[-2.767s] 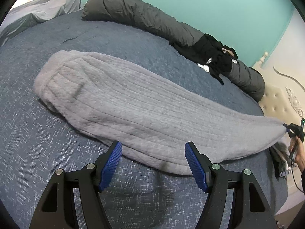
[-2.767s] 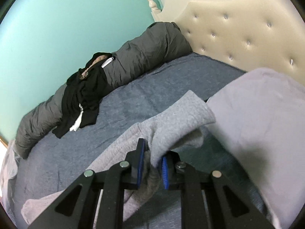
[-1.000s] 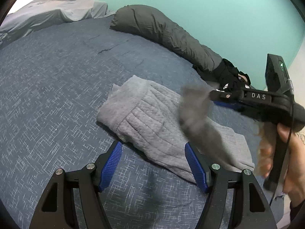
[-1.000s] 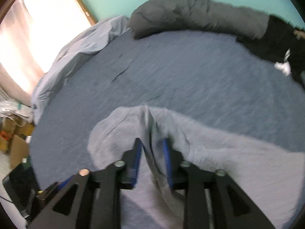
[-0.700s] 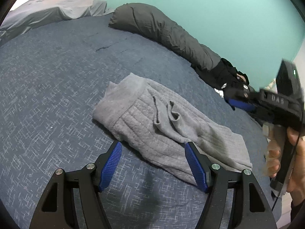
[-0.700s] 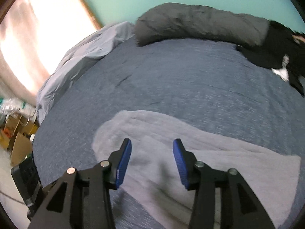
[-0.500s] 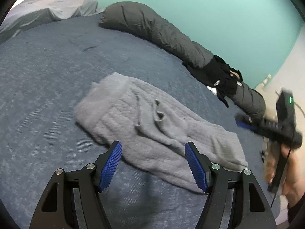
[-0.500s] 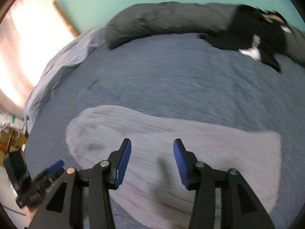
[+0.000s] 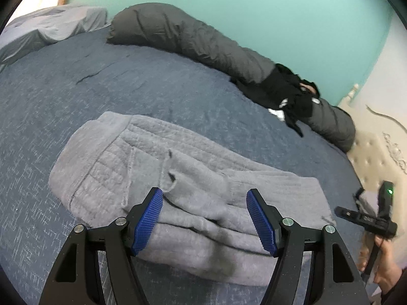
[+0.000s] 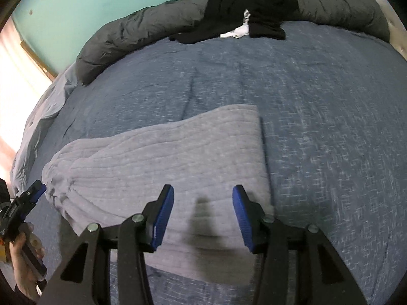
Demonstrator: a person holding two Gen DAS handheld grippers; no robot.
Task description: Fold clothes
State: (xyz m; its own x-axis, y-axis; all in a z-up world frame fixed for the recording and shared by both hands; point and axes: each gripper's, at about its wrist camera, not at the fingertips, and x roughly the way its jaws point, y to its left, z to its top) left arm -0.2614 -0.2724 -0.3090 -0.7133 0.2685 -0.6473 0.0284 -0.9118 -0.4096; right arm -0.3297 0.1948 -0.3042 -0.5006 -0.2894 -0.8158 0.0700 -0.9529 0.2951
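Grey ribbed knit trousers lie folded in half on the blue bedspread, the loose leg ends rumpled on top near the middle. My left gripper hovers open over the near edge of the fold, nothing between its blue pads. In the right wrist view the same trousers look smooth, and my right gripper stands open above their right end, empty. The left gripper's blue tip shows at that view's left edge, held by a hand.
A rolled dark grey duvet runs along the far side under the teal wall, with black clothes heaped on it. A cream tufted headboard is at the right. A light grey sheet is bunched at the far left by a bright window.
The right gripper carried the leg end over to the waistband, let it go and swung away to the right. The trousers now lie folded in half. The left gripper shifted over them.
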